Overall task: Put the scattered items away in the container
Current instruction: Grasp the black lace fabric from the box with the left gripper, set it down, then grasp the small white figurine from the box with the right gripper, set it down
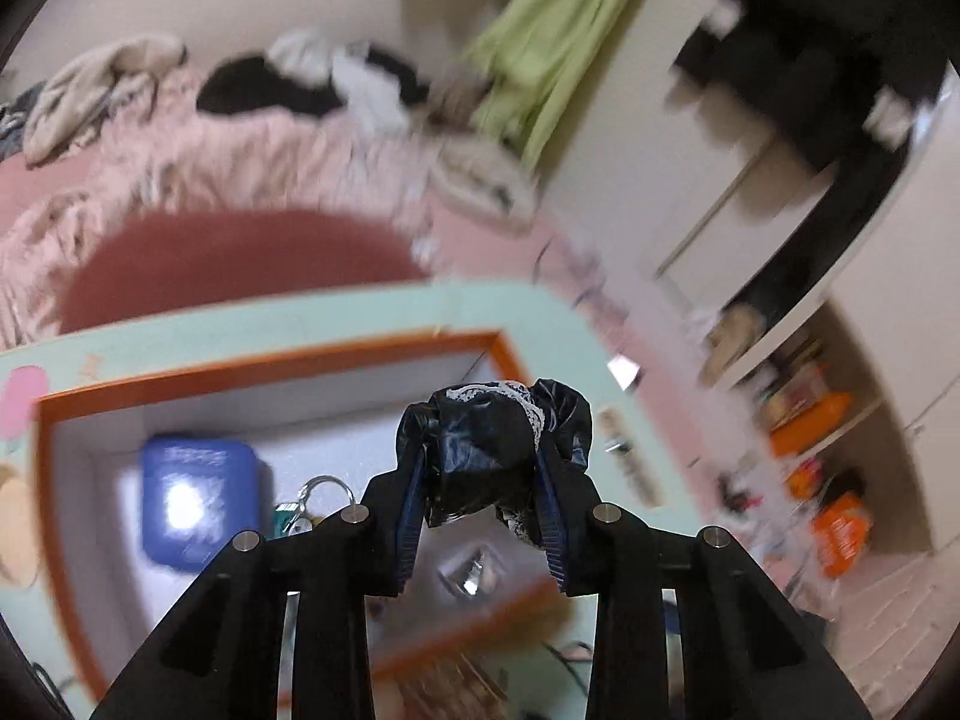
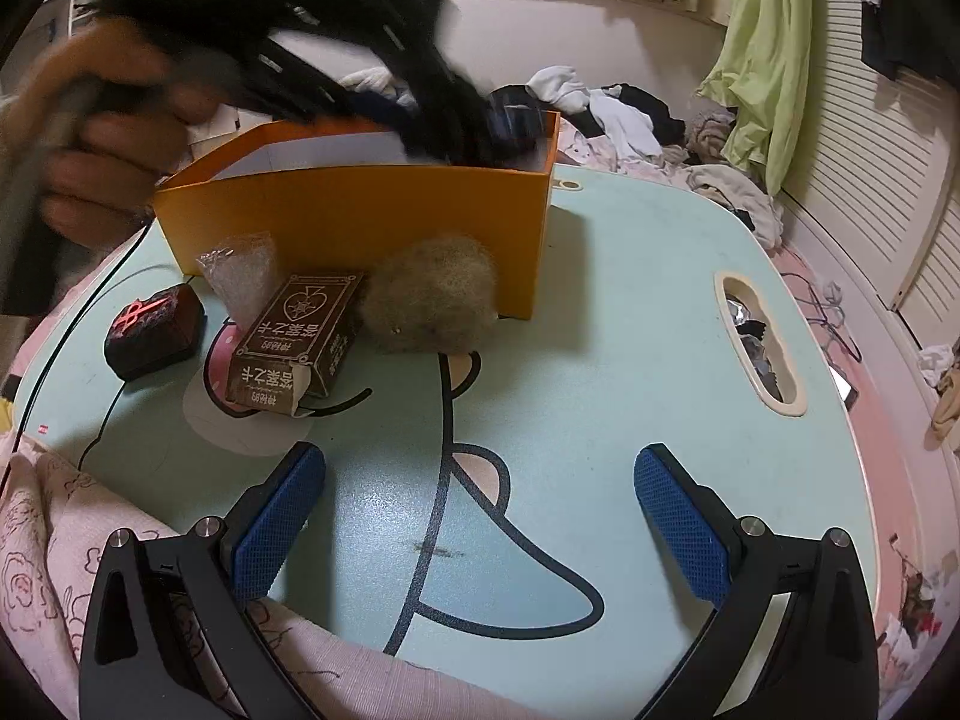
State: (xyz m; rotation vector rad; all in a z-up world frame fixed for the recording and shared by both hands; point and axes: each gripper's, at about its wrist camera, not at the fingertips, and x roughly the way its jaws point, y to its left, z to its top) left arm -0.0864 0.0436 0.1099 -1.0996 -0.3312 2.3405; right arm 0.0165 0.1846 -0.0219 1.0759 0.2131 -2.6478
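While the right tool sits low over the pale blue table with its blue pads wide apart and nothing between them, the left tool is squeezed on a crumpled black bundle with a bit of white lace. It holds the bundle over the open orange box. Inside lie a blue case and what may be keys, though that part is blurry. In front of the box sit a brown card box, a fuzzy ball, a clear bag and a small dark box. Farther back, clothes lie on the bed.
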